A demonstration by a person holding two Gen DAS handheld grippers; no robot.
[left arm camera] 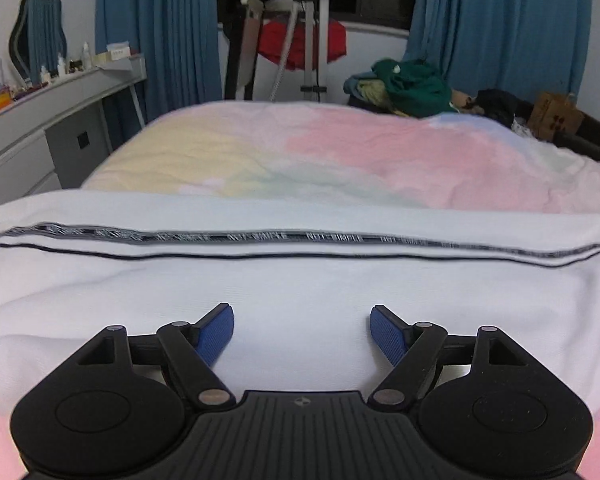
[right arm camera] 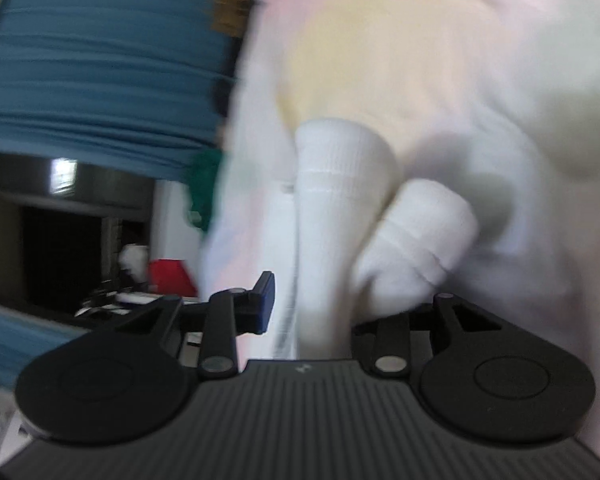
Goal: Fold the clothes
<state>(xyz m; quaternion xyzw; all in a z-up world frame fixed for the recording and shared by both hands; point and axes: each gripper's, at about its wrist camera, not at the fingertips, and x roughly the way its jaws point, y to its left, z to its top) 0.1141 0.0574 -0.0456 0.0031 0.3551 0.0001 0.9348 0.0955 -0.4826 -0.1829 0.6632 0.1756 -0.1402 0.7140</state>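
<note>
A white garment (left arm camera: 300, 276) with a dark patterned stripe and a thin black line lies spread across the near end of the bed. My left gripper (left arm camera: 302, 332) hovers just over it, open and empty, blue pads wide apart. The right wrist view is blurred and tilted. There my right gripper (right arm camera: 320, 300) has white ribbed cuffs of the garment (right arm camera: 340, 200) bunched between its fingers; the left blue pad (right arm camera: 266, 300) shows, the right pad is hidden by cloth. I cannot tell whether the jaws grip the cloth.
The bed has a pastel pink, yellow and green cover (left arm camera: 340, 148). A pile of green and dark clothes (left arm camera: 412, 88) lies at the far right corner. A grey dresser (left arm camera: 52, 120) stands left. Blue curtains (left arm camera: 160, 32) and a metal stand (left arm camera: 312, 40) are behind.
</note>
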